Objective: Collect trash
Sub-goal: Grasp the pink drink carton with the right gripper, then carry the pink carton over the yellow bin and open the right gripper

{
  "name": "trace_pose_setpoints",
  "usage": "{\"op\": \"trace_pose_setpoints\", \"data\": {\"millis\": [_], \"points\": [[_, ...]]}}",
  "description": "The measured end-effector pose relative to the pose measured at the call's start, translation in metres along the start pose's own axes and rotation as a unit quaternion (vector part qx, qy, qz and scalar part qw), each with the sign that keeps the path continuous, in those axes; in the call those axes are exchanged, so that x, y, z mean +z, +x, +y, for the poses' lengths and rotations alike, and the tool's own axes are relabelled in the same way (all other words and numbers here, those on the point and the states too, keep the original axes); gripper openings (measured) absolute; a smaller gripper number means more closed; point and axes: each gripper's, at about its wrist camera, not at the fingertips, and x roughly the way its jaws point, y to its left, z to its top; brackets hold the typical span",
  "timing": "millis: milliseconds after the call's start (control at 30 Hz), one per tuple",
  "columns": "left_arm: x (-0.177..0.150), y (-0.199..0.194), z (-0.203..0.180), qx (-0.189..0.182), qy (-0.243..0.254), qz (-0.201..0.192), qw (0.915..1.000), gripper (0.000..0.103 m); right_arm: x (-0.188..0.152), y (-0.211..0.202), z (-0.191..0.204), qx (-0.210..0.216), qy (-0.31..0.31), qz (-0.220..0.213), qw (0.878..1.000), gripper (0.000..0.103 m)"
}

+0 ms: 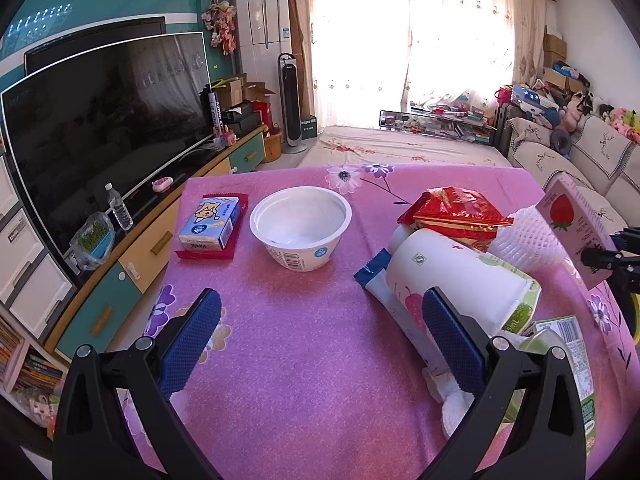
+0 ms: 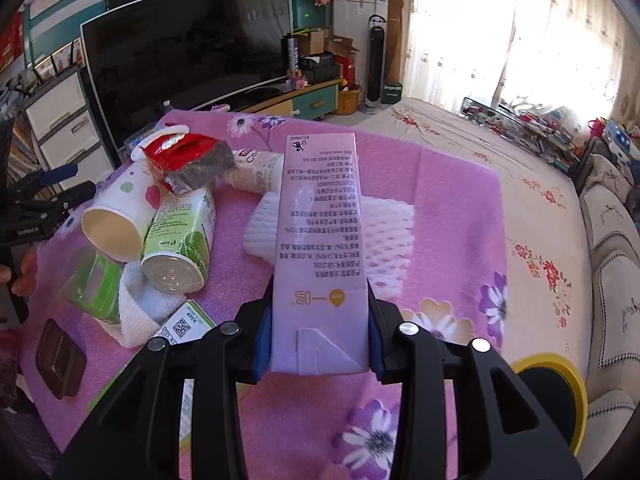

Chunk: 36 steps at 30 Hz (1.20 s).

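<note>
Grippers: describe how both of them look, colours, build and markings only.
Both match. The left gripper and right gripper have black plastic frames with triangular cut-outs, silver round pivot bolts, and blue fingers with a dimpled rubber texture. In the right wrist view, small white lettering shows on the left gripper's body. No cables visible.

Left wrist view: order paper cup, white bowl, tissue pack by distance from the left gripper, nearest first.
1. paper cup, lying on its side by the left gripper, to its right.
2. white bowl, ahead, centre.
3. tissue pack, far left.
</note>
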Motion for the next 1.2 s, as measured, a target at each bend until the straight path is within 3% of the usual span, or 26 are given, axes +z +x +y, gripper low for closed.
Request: {"op": "trace_pose_setpoints", "data": {"millis": [100,233,400,567,633,967,1100,1200], "points": [[0.000,-0.013,-0.002,-0.009,0.003,-0.005,0.9999,0.099,-0.019,-0.033,-0.041,-0.057,0.067,0.000,0.996,0.036],[0.002,-0.030,-0.009,-0.024,0.012,-0.004,0.9996,0.099,-0.068,-0.050,-0.103,-0.149,0.156,0.048,0.975,0.036],[0.001,-0.057,-0.026,-0.043,0.037,-0.006,0.9984,0.099,-0.126,-0.025,-0.166,-0.195,0.227,0.137,0.944,0.036],[-0.005,-0.080,-0.052,-0.058,0.066,0.000,0.9961,0.099,-0.152,0.001,-0.199,-0.210,0.270,0.164,0.925,0.036],[-0.006,-0.087,-0.062,-0.061,0.077,0.000,0.9952,0.099,-0.155,0.006,-0.205,-0.210,0.285,0.162,0.921,0.062],[-0.021,-0.092,-0.095,-0.093,0.102,0.038,0.9897,0.099,-0.148,-0.022,-0.182,-0.226,0.260,0.127,0.930,0.066],[-0.028,-0.080,-0.111,-0.089,0.113,0.056,0.9880,0.099,-0.148,-0.027,-0.177,-0.221,0.258,0.121,0.933,0.067],[-0.032,-0.066,-0.113,-0.083,0.095,0.075,0.9893,0.093,-0.148,-0.028,-0.177,-0.215,0.256,0.118,0.935,0.067]]}}
